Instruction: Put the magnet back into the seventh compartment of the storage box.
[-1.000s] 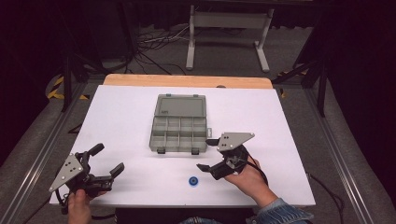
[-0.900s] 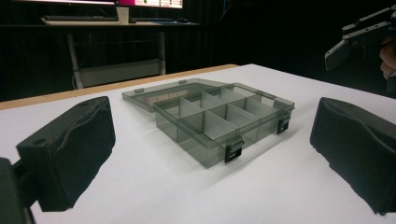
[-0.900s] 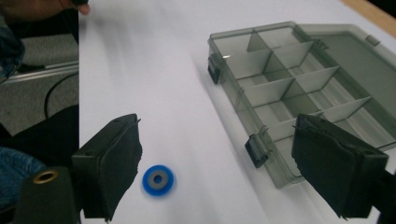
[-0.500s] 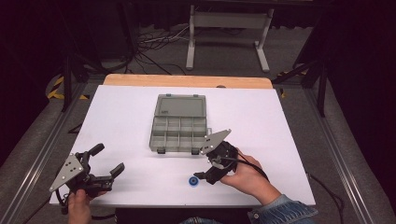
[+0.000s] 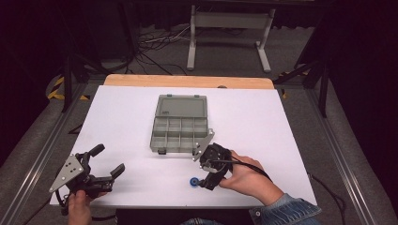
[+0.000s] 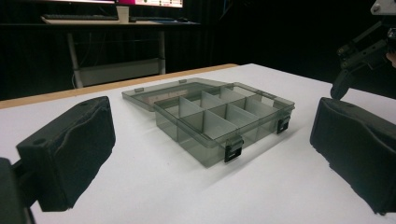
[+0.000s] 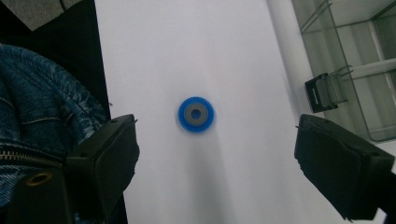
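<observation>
a white table [image 5: 263,122] carries a grey, see-through compartment box [image 5: 179,124] near its middle, lid folded back flat toward the far side and its divided cells showing bare as far as the left gripper view reveals. two black latches [image 6: 233,150] hang on the box's near wall.

a small blue disc [image 7: 196,114] with a grey centre lies flat on the table near the front edge, in front of the box and apart from it. the right gripper [image 5: 202,177] is held above it, tipped steeply down toward the table; in the right gripper view its jaws stand wide apart with the disc between them and farther ahead, touching neither. whether the jaw tips touch the table is hard to judge from the high view.

the left gripper [image 5: 109,161] sits at the front left corner, well apart from the box, its jaws spread wide and holding nothing, pointing across the table at the box.

a denim sleeve [image 5: 281,212] covers the right forearm.
</observation>
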{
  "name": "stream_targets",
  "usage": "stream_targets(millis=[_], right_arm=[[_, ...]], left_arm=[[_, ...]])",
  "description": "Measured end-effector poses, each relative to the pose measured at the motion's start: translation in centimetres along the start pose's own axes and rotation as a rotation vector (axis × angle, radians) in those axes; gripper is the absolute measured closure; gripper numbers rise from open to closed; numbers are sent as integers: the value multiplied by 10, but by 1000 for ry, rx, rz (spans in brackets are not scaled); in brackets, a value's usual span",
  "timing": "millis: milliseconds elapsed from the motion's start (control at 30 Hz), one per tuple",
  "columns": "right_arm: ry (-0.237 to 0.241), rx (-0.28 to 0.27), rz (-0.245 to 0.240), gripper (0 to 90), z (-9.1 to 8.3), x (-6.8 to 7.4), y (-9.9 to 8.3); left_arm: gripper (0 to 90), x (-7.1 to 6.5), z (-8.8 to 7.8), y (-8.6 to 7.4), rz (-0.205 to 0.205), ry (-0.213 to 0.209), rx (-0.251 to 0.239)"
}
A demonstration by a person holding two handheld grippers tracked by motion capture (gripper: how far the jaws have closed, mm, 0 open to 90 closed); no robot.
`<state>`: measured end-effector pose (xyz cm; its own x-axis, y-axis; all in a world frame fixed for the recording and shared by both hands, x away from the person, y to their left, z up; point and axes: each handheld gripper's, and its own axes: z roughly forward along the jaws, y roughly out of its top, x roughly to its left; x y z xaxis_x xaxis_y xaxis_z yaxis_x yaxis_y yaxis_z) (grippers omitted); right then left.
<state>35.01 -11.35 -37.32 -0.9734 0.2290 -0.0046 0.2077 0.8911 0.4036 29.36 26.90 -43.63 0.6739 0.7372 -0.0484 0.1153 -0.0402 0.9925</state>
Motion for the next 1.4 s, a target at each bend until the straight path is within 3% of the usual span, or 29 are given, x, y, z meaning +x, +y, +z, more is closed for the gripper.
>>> stream_targets(millis=[300, 833, 1033, 1400], right_arm=[[4, 15, -11, 140, 7, 2, 1], [46, 54, -16, 218, 42, 5, 2], [40, 84, -34, 251, 50, 7, 2], [32, 101, -53, 432, 60, 9, 5]], left_arm=[[8, 0, 0, 0, -1, 1, 2], [8, 0, 0, 0, 3, -3, 5], [8, 0, 0, 0, 1, -2, 4], [8, 0, 1, -1, -5, 0, -4]])
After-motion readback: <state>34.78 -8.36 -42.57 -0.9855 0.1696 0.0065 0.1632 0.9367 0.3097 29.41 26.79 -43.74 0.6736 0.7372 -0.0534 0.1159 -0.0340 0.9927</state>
